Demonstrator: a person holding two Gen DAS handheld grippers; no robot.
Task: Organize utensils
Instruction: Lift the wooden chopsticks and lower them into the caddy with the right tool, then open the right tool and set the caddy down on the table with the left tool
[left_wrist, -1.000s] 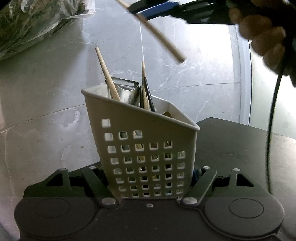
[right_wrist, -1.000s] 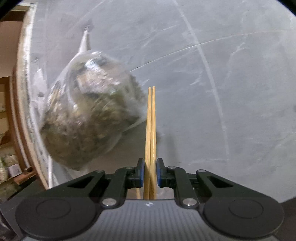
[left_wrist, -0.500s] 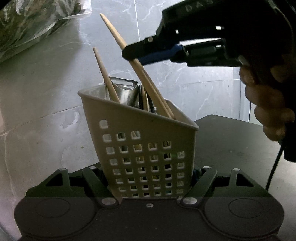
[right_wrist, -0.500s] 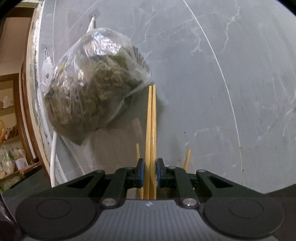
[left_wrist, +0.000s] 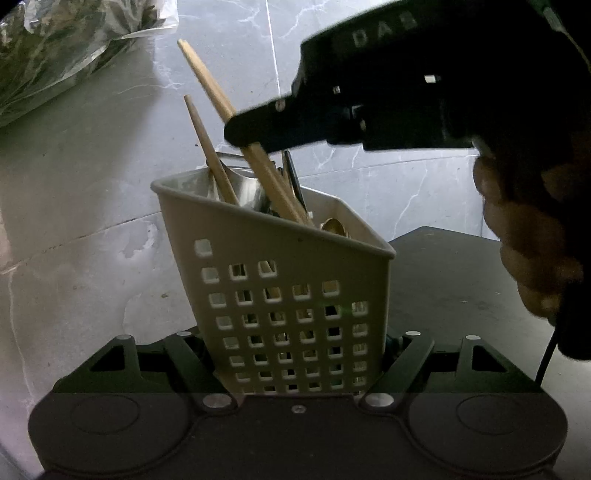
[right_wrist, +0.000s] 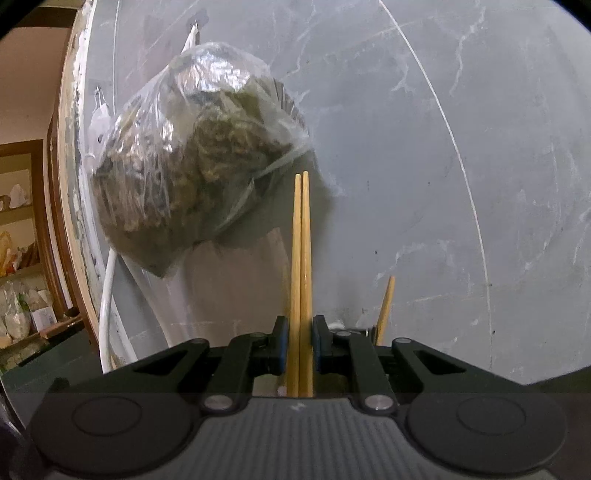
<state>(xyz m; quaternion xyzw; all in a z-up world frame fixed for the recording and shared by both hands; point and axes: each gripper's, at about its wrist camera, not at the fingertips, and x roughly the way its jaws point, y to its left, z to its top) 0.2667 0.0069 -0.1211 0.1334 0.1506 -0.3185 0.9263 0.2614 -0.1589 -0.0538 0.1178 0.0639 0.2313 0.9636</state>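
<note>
Both tongs are busy right now. Left gripper (left_wrist: 297, 365) is clamped on the base of the white perforated caddy (left_wrist: 280, 295), pads pressed on either side, holding it tipped a bit toward 11 o'clock. Right gripper (right_wrist: 298, 345) is closed on a pair of wooden chopsticks (right_wrist: 301, 258), with the blue pads (right_wrist: 281, 345) squeezing them side by side.

From the left wrist view you can see the chopsticks' lower ends are already inside the caddy, slanting up toward 11 o'clock, with the right gripper coming in from 2 o'clock above the rim. Other stuff already in there: another single chopstick (left_wrist: 210, 155), something shiny and metal (left_wrist: 247, 188), a dark-handled utensil, and what looks like a gold spoon (left_wrist: 334, 227) near the rim at about 3 o'clock. A clear bag of greens (right_wrist: 195, 162) hangs on the wall behind, not involved.

So I'd say this is the drop-in step, nearly done. Next move, I reckon, is just letting the right jaws part so the pair settles to the bottom, then lifting clear without snagging the sticks. The left side should hold firm so the caddy doesn't topple.
</note>
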